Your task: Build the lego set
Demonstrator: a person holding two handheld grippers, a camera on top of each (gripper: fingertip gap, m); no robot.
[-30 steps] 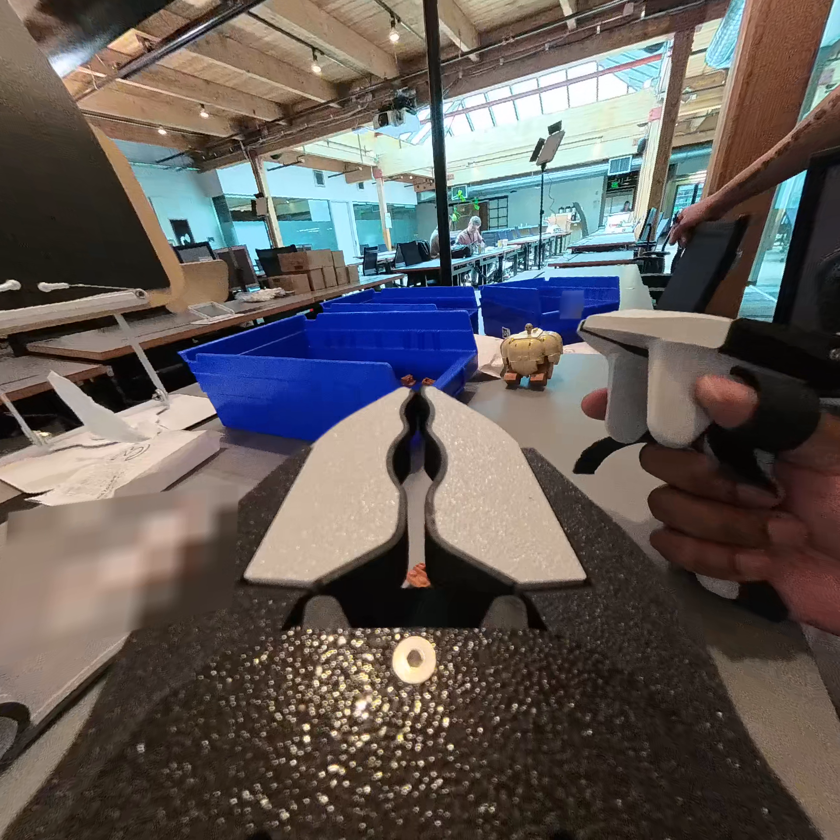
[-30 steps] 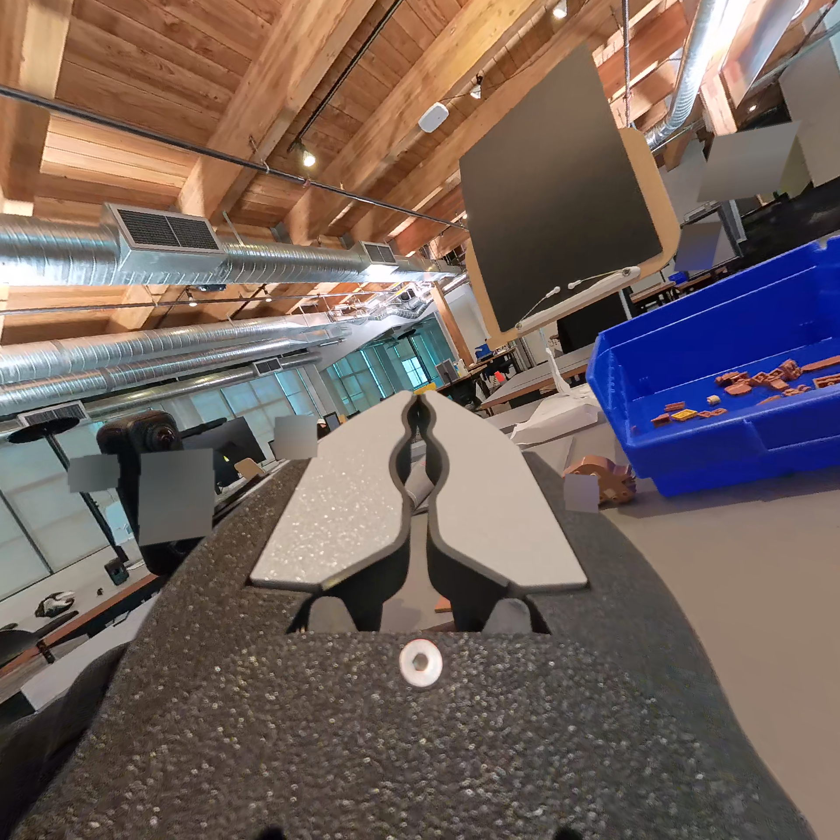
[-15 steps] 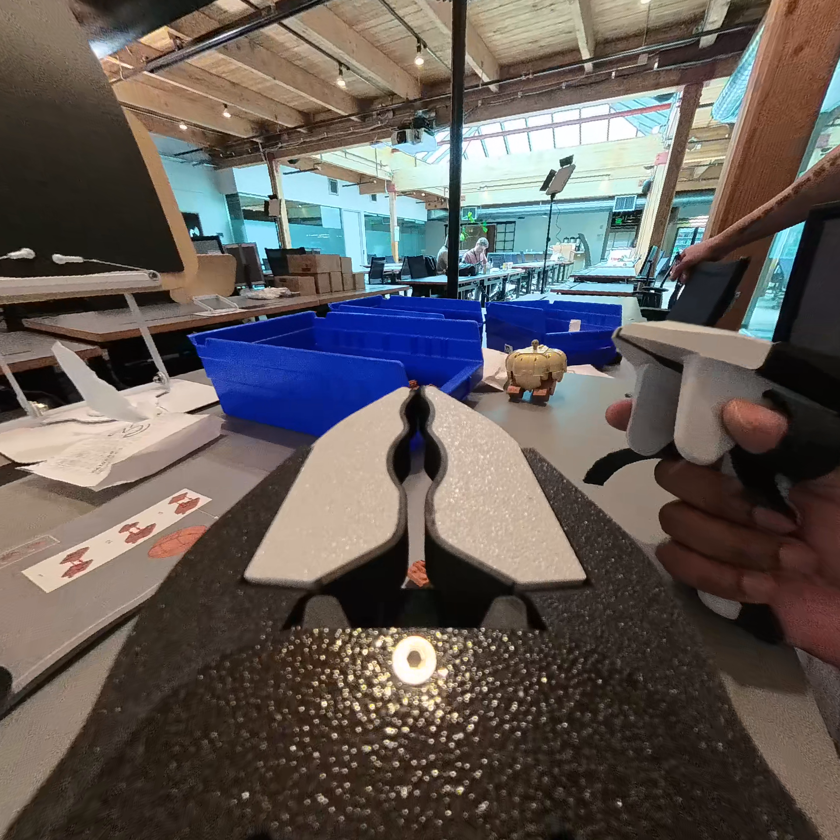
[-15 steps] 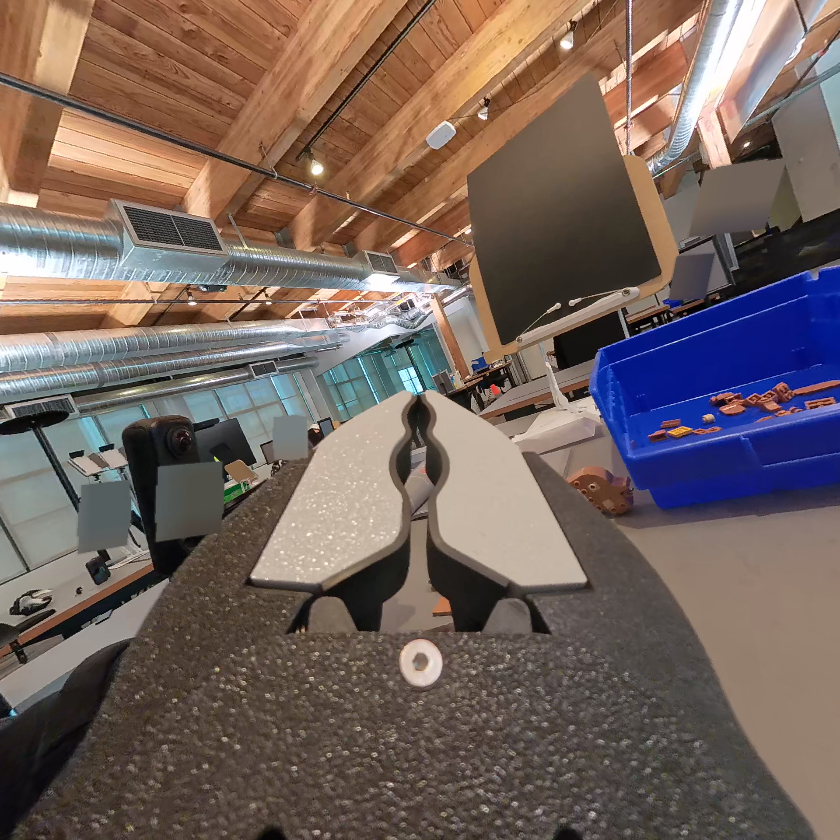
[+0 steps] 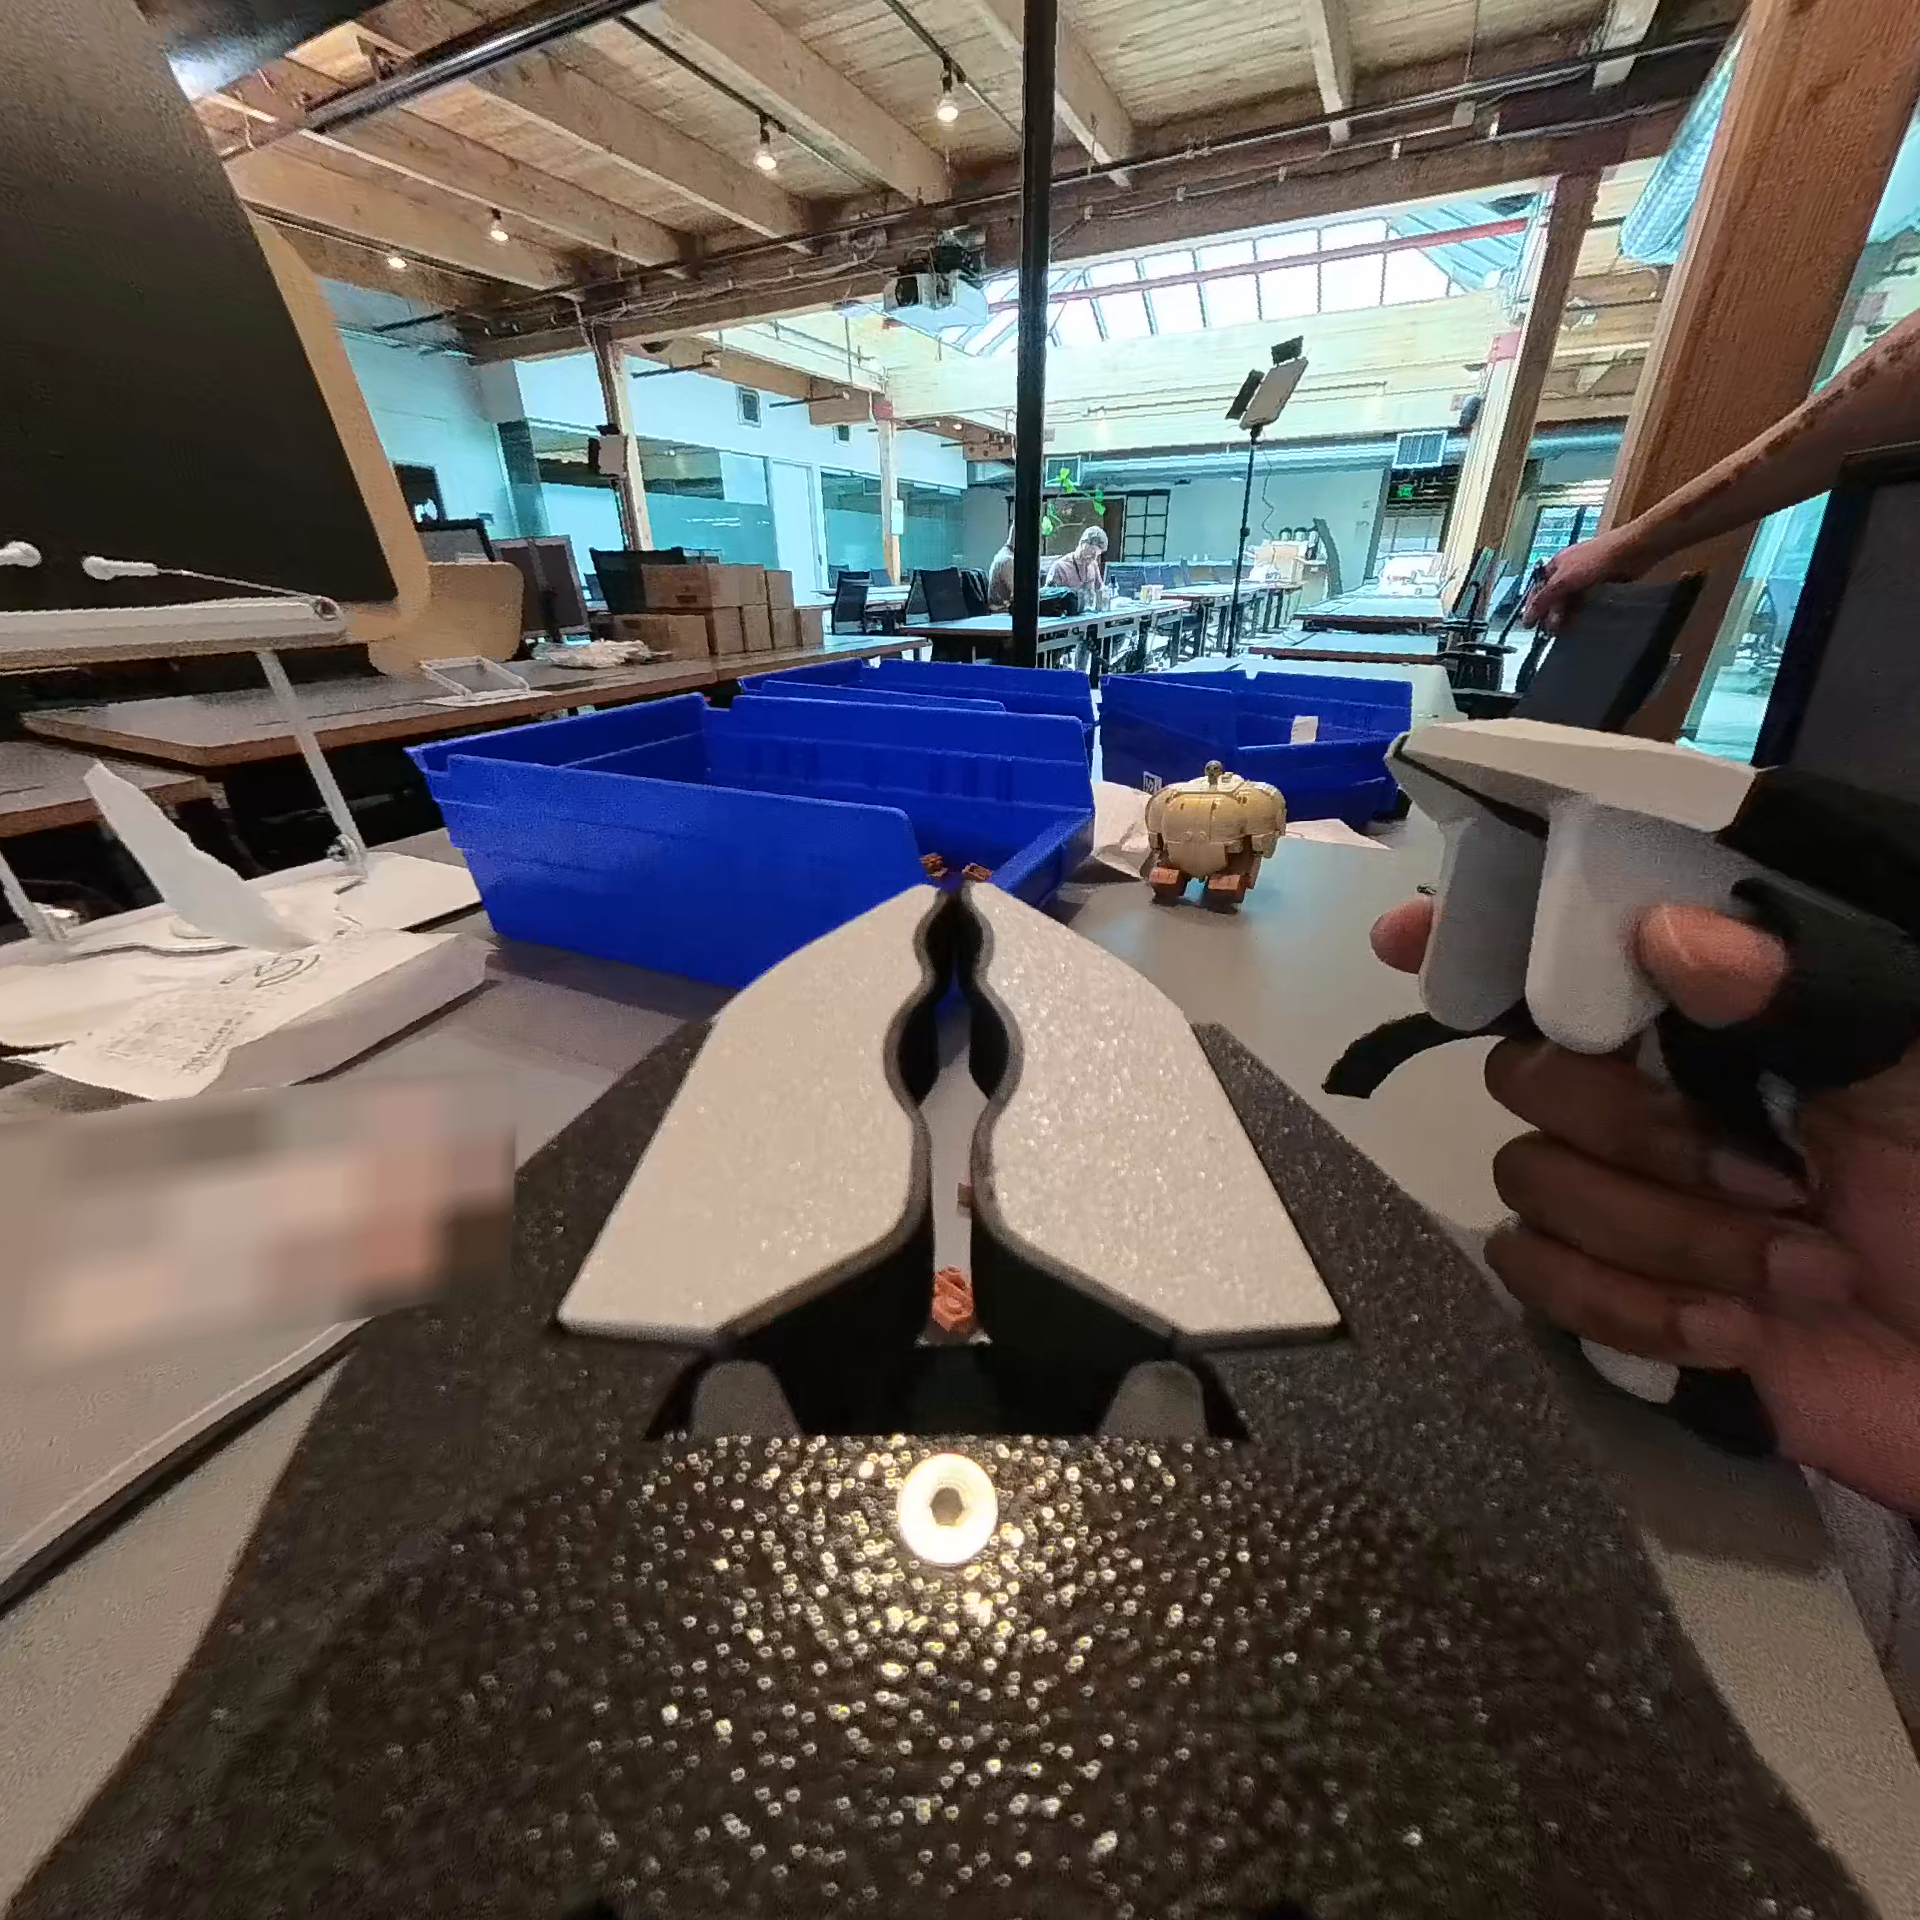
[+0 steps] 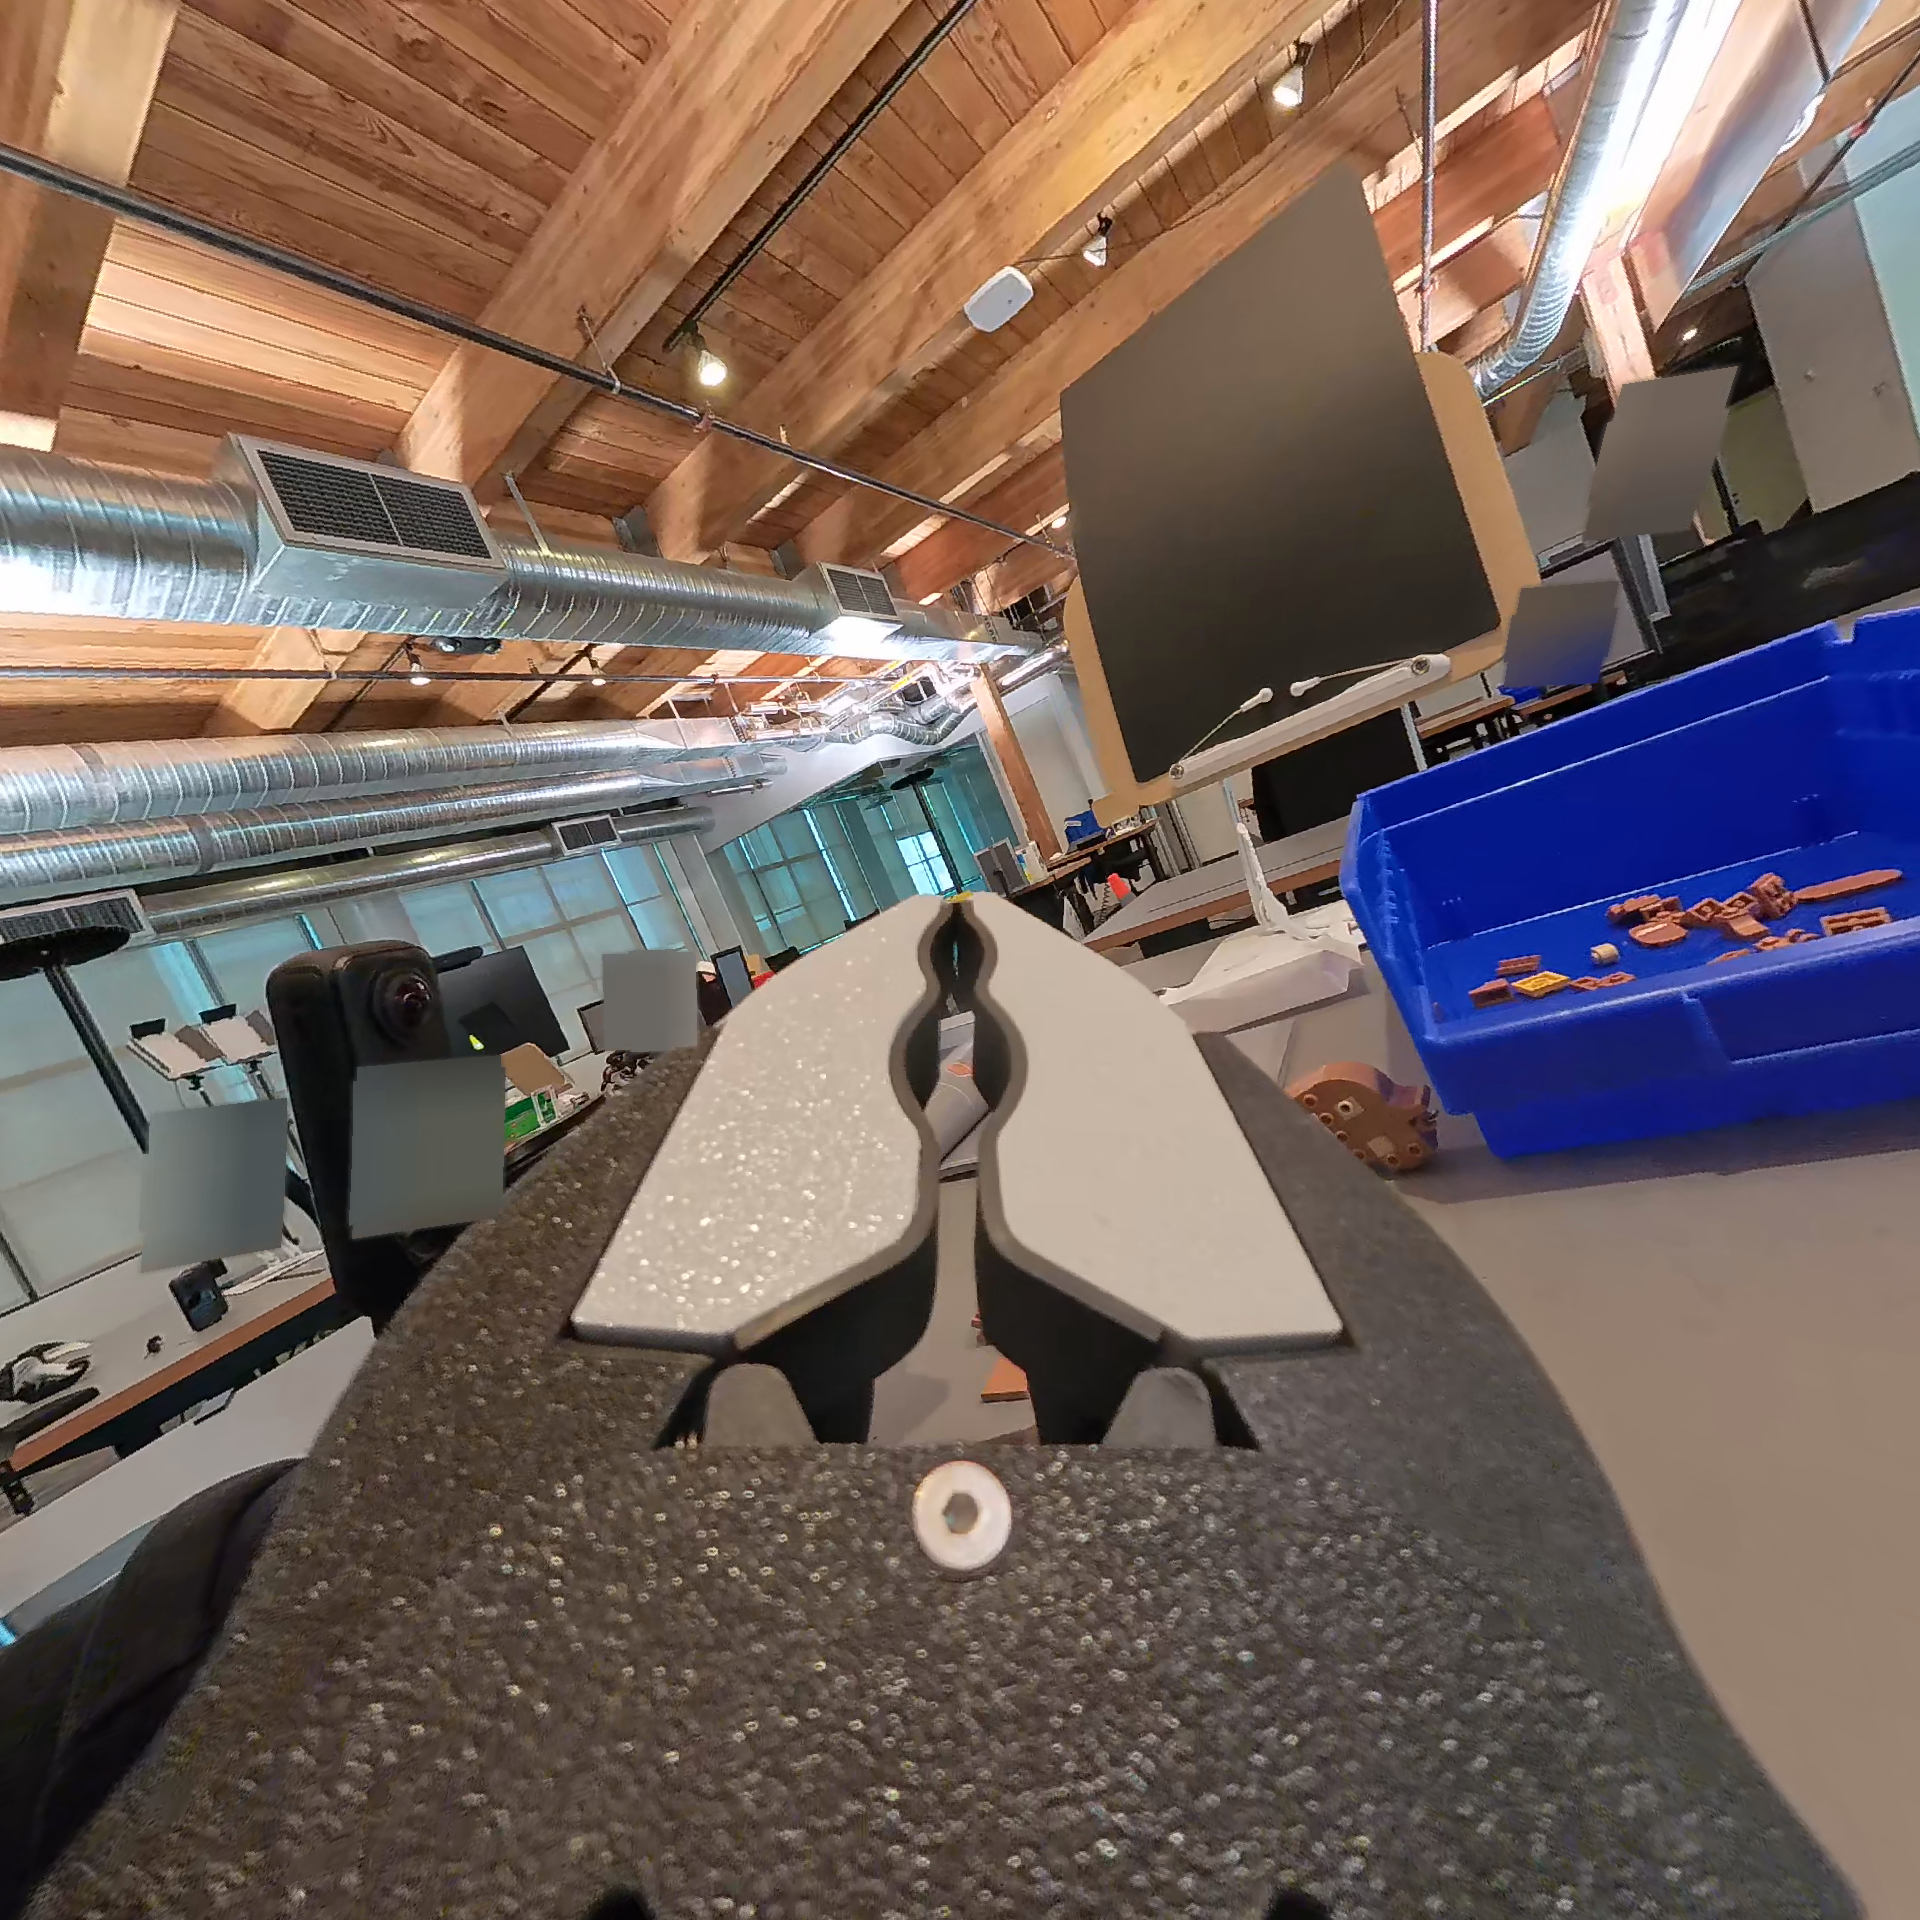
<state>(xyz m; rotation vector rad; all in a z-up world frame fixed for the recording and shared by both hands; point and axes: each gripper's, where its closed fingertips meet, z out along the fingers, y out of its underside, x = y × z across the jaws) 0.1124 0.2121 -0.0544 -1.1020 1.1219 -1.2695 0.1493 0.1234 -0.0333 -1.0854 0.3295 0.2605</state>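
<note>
Grey tabletop | left gripper closed on nothing, just before blue bin | right gripper closed, bare, raised left of that bin | brown bricks inside bin | gold figure right of bin.

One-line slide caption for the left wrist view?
Shut left claw faces a blue bin and gold toy figure on a grey table.

Printed sheets on table; print too small to read.
</note>
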